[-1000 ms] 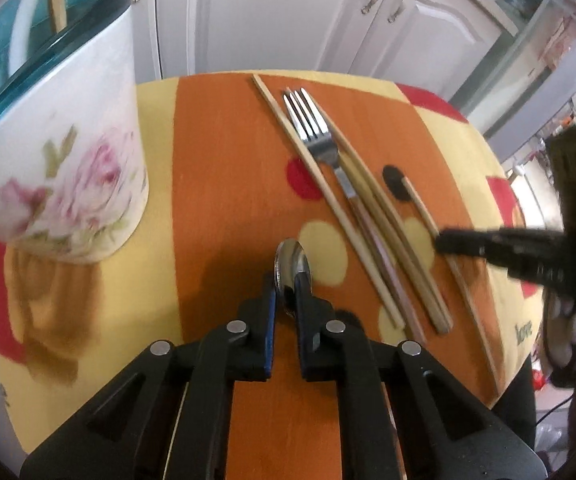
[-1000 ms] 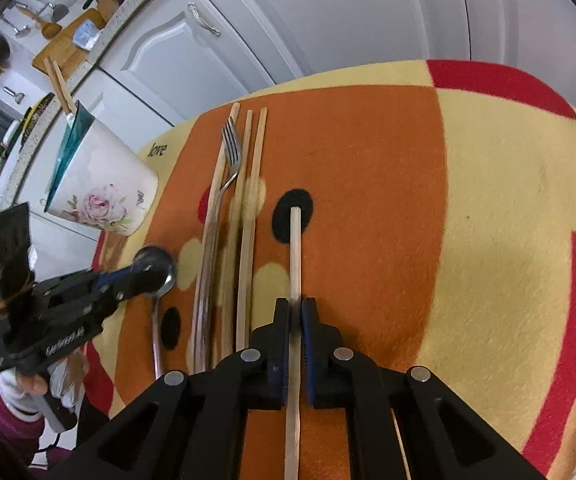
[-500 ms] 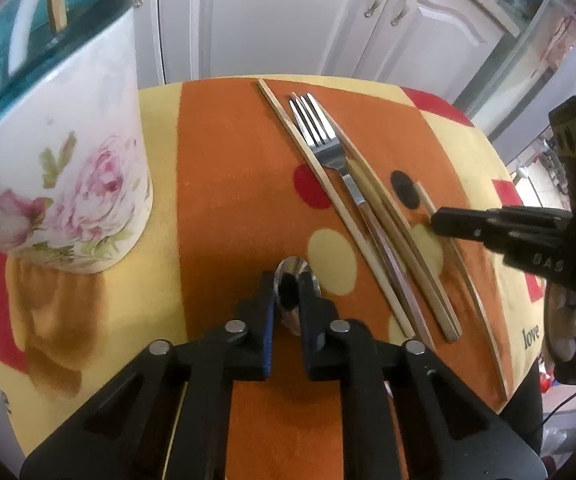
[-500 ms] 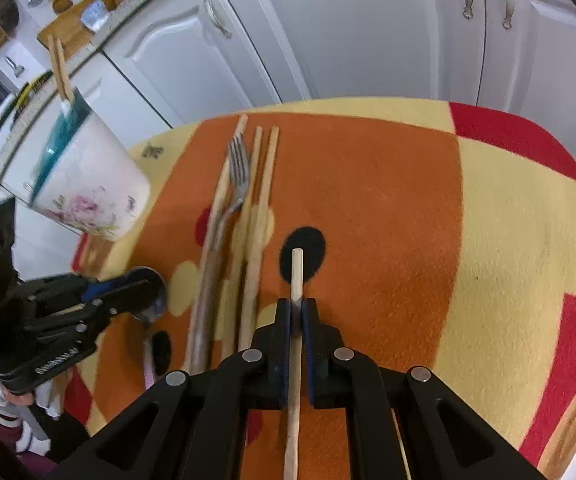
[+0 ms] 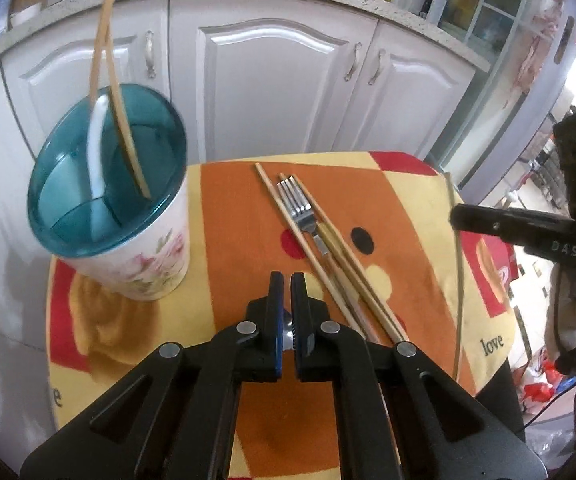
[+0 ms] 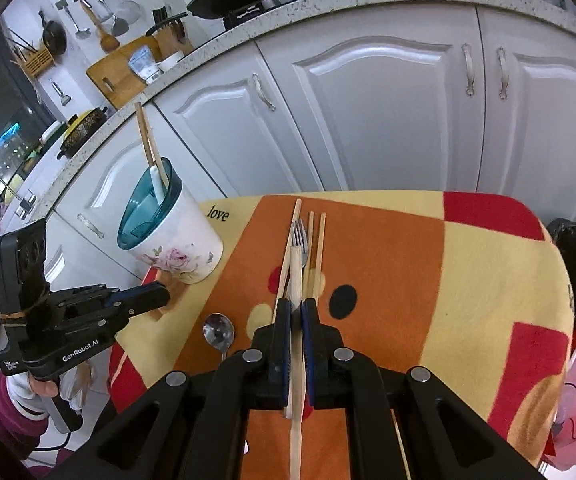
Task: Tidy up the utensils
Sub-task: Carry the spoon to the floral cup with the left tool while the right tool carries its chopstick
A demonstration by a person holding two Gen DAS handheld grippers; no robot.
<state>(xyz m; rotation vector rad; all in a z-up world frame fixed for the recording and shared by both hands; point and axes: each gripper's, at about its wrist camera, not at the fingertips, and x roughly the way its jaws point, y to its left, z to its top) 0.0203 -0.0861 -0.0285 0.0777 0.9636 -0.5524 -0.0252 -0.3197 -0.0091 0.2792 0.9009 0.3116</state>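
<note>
Left gripper [image 5: 287, 280] jaws have just closed fully with nothing between them. The metal spoon [image 6: 219, 332] lies on the desk [image 6: 388, 264] at lower left of the right wrist view, apart from them, so it risks being left behind. Right gripper [image 6: 296, 306] jaws pinch a chopstick [image 6: 296, 272] mid-length, clear of the desk; it may swivel or slip and miss the flowered utensil holder [image 5: 156, 264].

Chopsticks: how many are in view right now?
6 chopsticks. Two stand in the cup, three lie on the cloth beside the fork, one is in the right gripper. None looks hidden.
</note>
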